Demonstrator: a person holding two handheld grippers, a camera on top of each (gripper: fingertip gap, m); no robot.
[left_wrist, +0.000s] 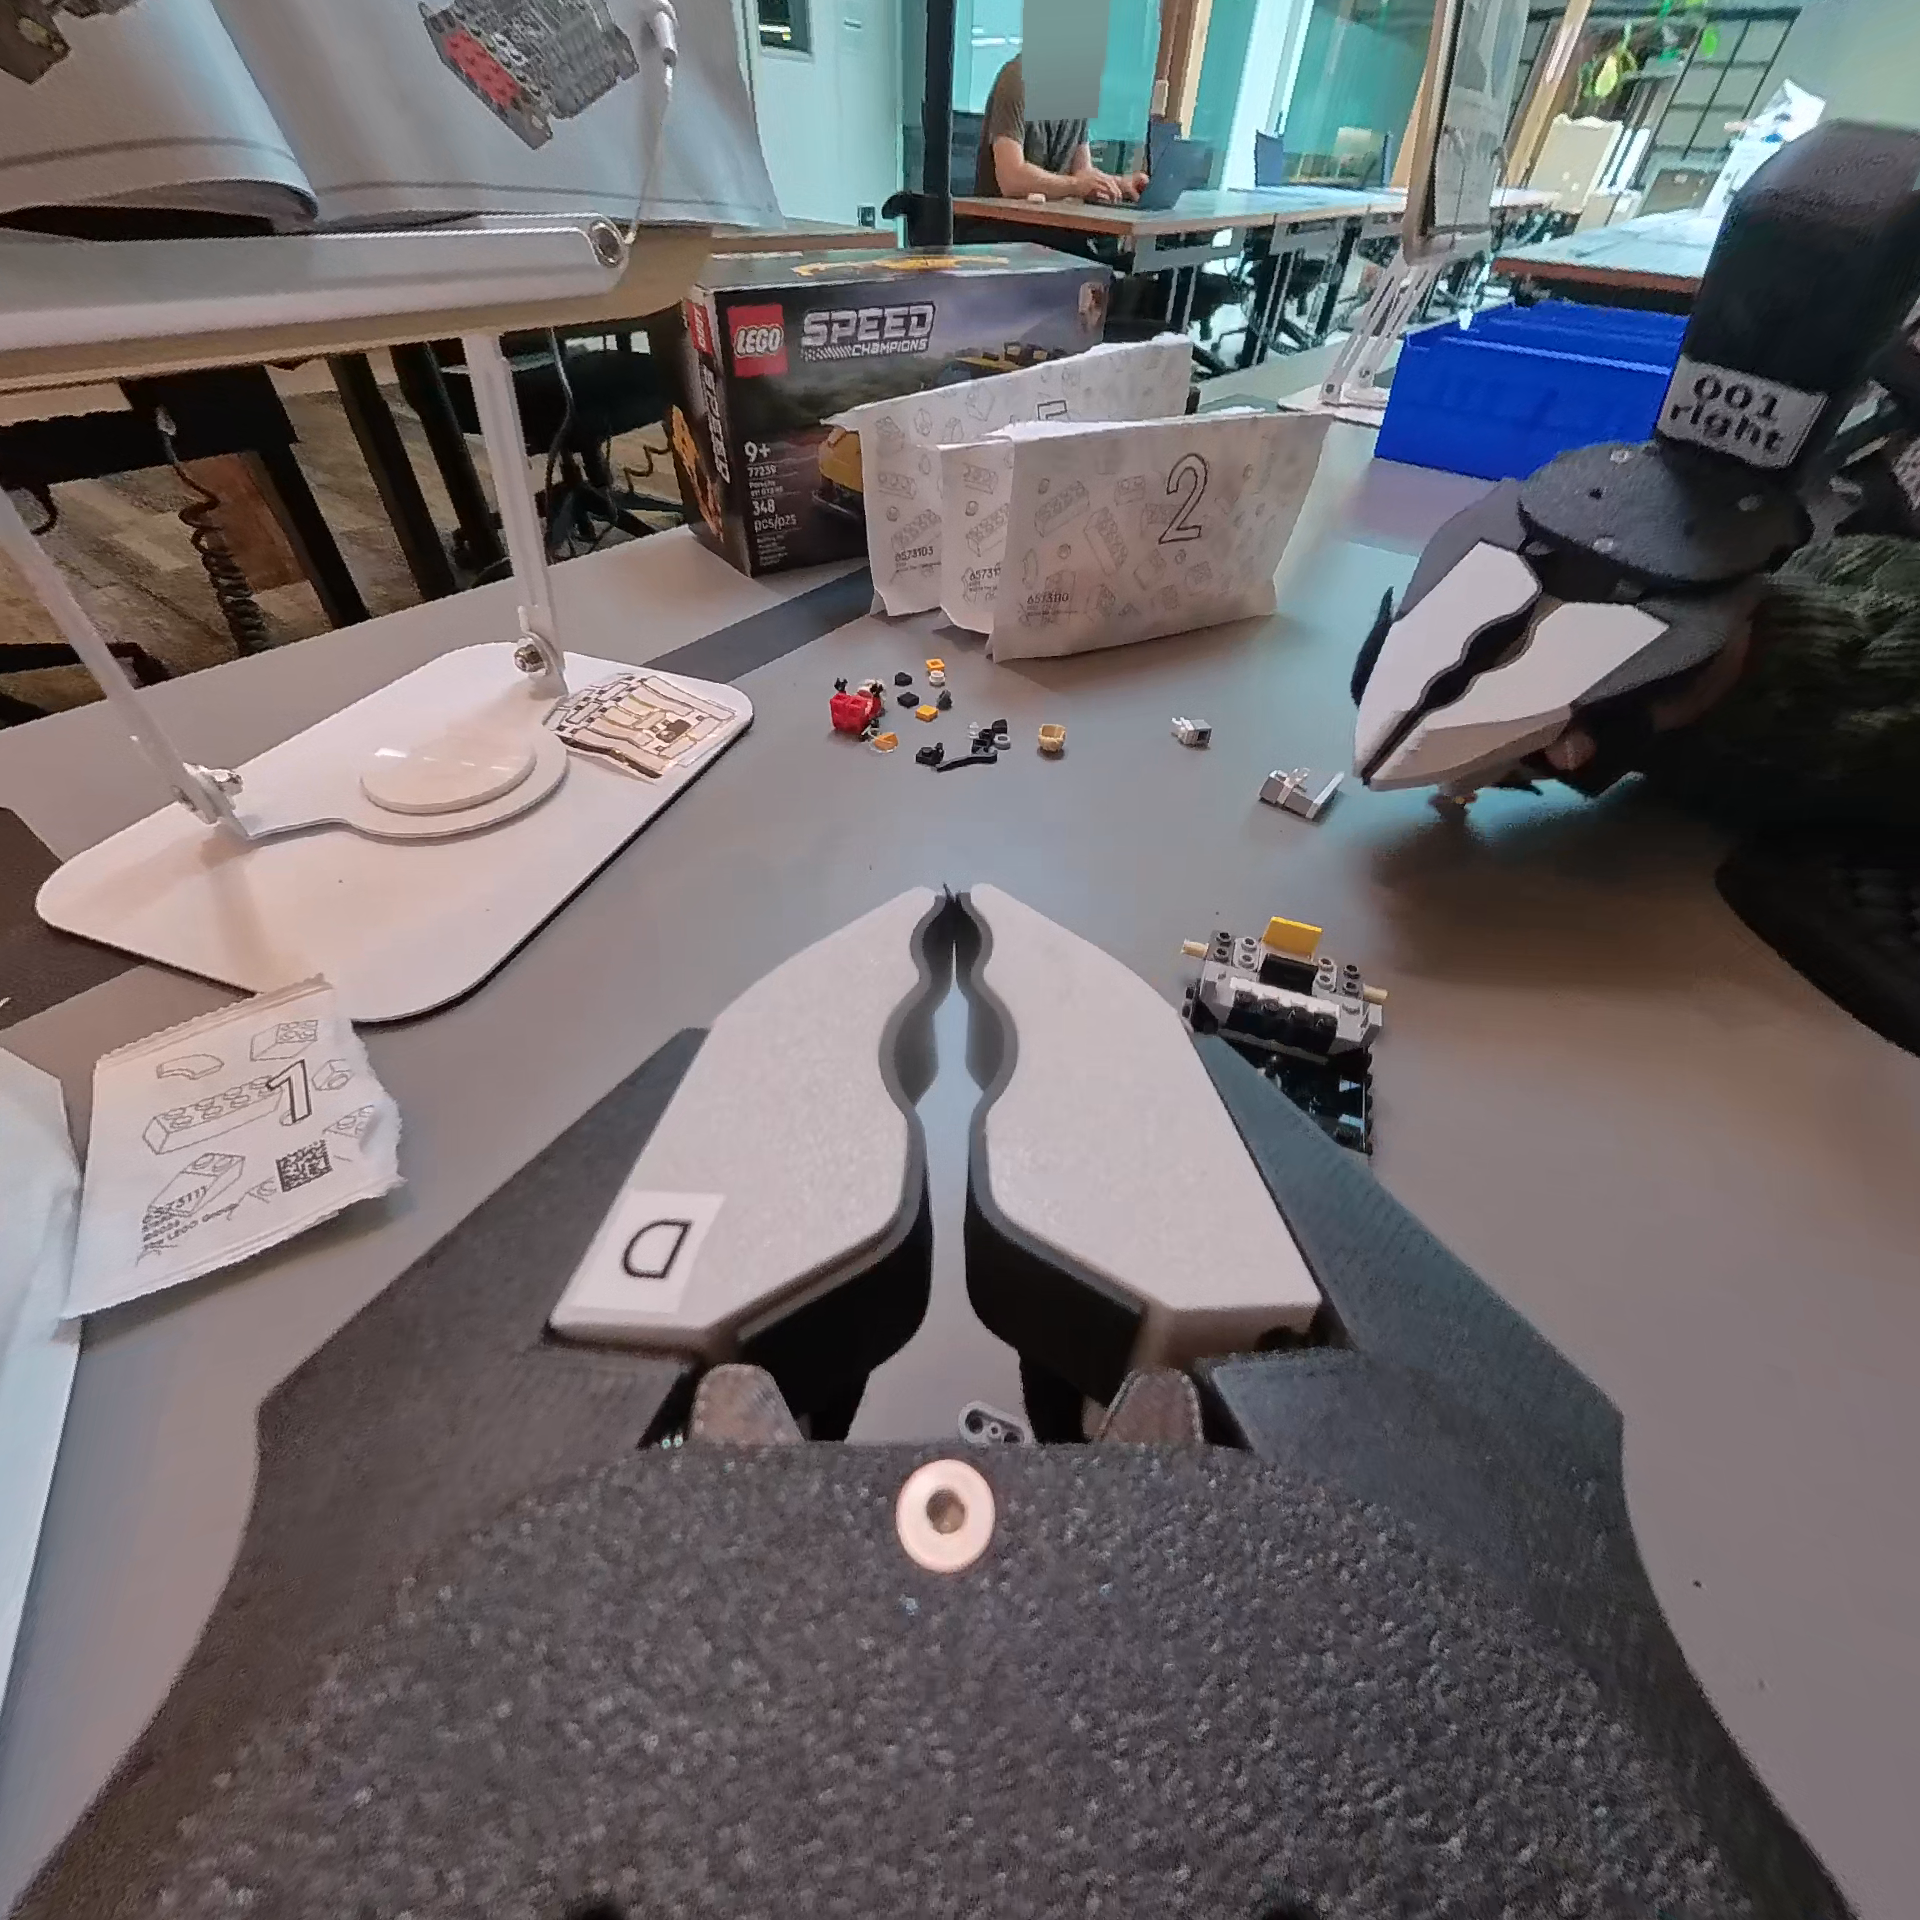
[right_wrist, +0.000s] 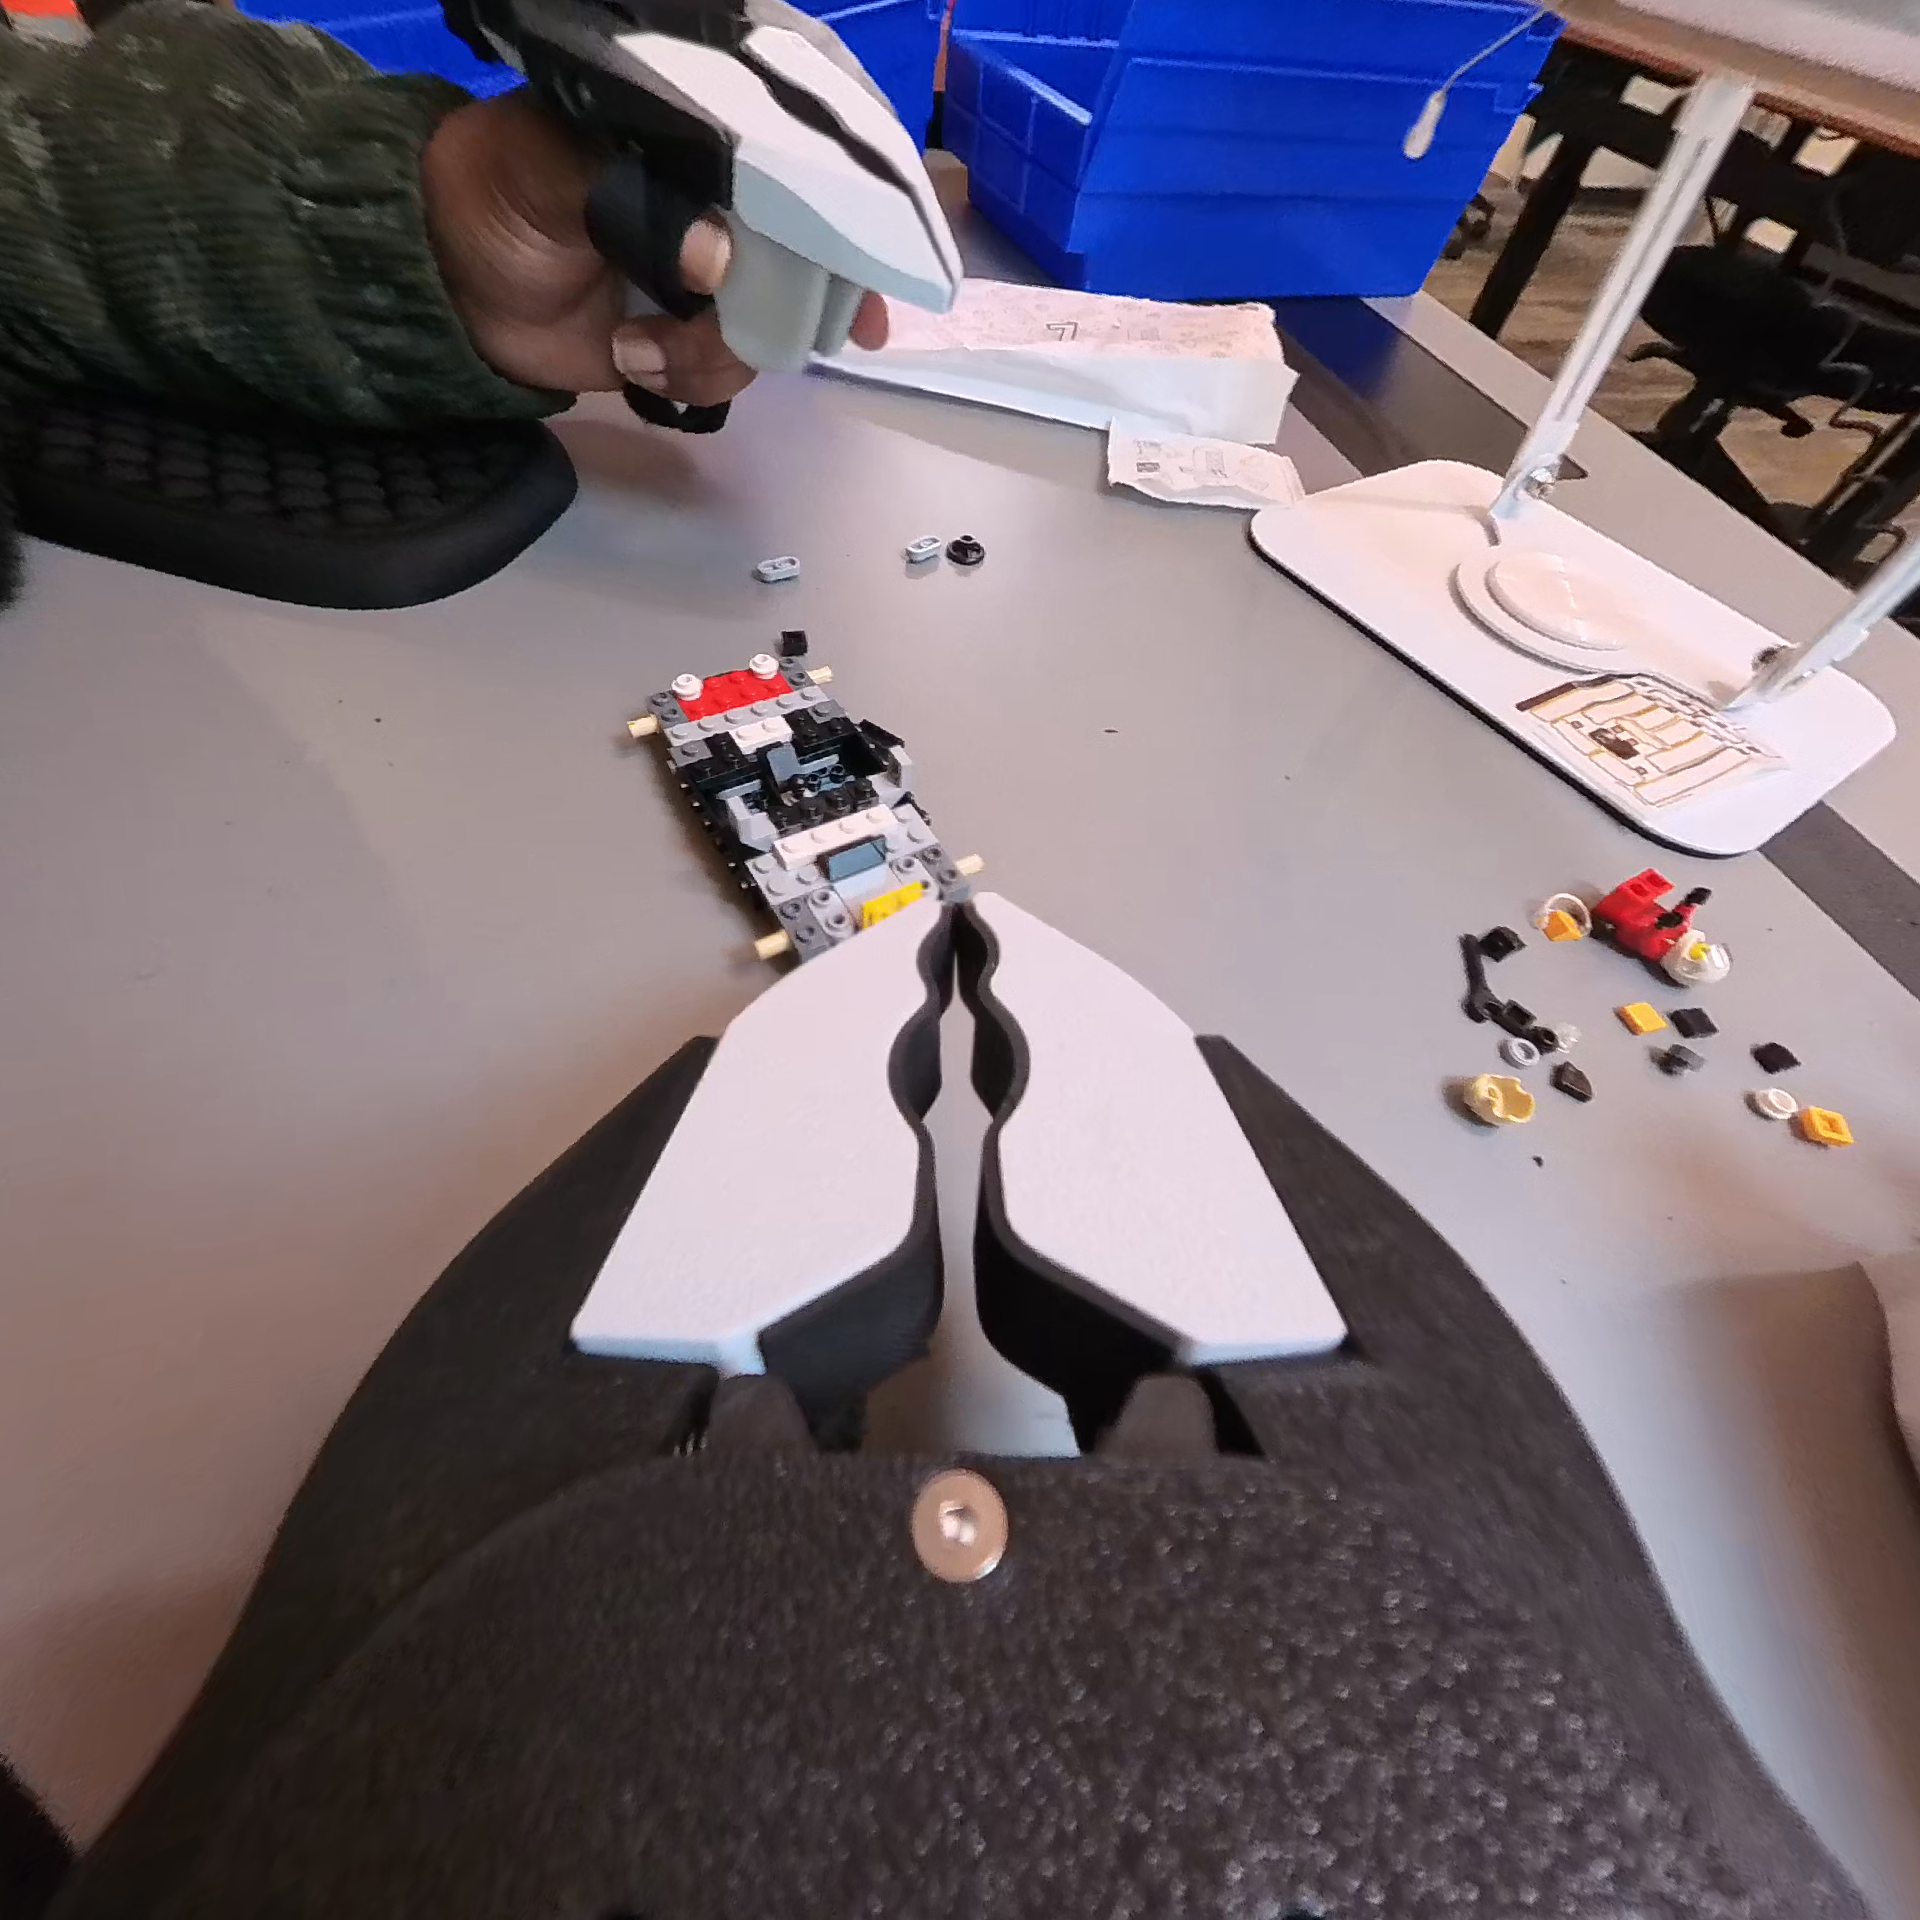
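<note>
On the left of the smooth grey tabletop (left_wrist: 727, 831) lies a torn white paper bag printed with brick outlines (left_wrist: 234, 1143), beside the flat white base of a desk lamp (left_wrist: 312, 883) that carries a small sticker sheet (left_wrist: 644, 717). An open instruction booklet (left_wrist: 312, 104) rests on a raised white stand above.

In the middle, the left gripper (left_wrist: 951, 896) hovers over bare table with its grey fingers pressed together and nothing between them. Past it lies a scatter of tiny loose bricks — red, black, orange and tan (left_wrist: 935, 717) — then three upright white numbered paper bags (left_wrist: 1143, 540) and a dark cardboard toy-set box (left_wrist: 883, 395).

Right of the left gripper sits the partly built grey, black and red brick car chassis (right_wrist: 790, 800), a yellow tile at its near end. The right gripper (right_wrist: 954, 909) has its tips closed together just beside that end — whether they touch it cannot be told. A black ribbed pad (right_wrist: 291, 509) lies under the person's green sleeve (right_wrist: 208, 208).

Blue plastic bins (left_wrist: 1527, 374) stand at the far right; behind are office desks, glass partitions and a seated person.
</note>
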